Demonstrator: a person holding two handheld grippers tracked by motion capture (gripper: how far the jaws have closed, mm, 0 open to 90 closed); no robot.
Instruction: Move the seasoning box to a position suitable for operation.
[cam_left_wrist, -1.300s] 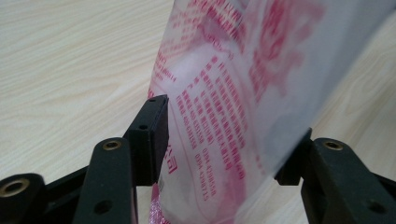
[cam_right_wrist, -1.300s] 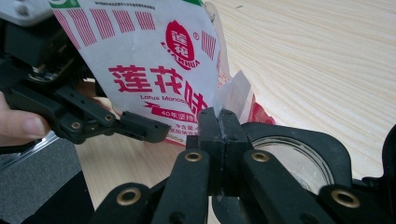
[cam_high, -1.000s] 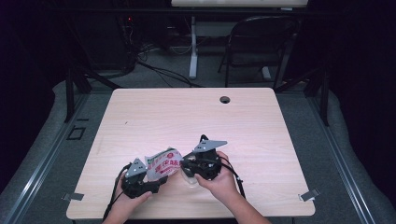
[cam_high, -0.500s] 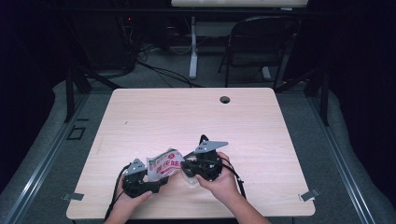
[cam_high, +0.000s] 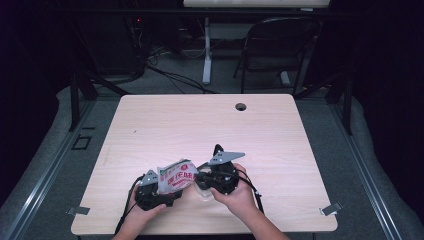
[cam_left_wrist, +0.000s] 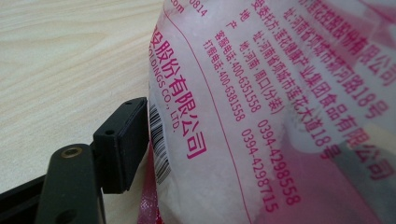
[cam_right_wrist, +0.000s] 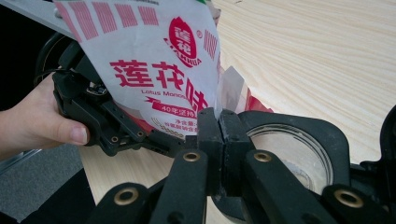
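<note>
The white plastic seasoning bag (cam_high: 177, 176) printed in red "莲花", "Lotus" and "0394-4298558" is sitting upright near the light wooden table (cam_high: 280, 135)'s front edge. The right gripper (cam_right_wrist: 218, 122) is pinching the bag's edge tight; the left gripper (cam_high: 167, 192), jaws just opening, is cradling the bag's body loosely.

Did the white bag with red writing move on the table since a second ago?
No. The bag sits equally far from the table's hole.
</note>
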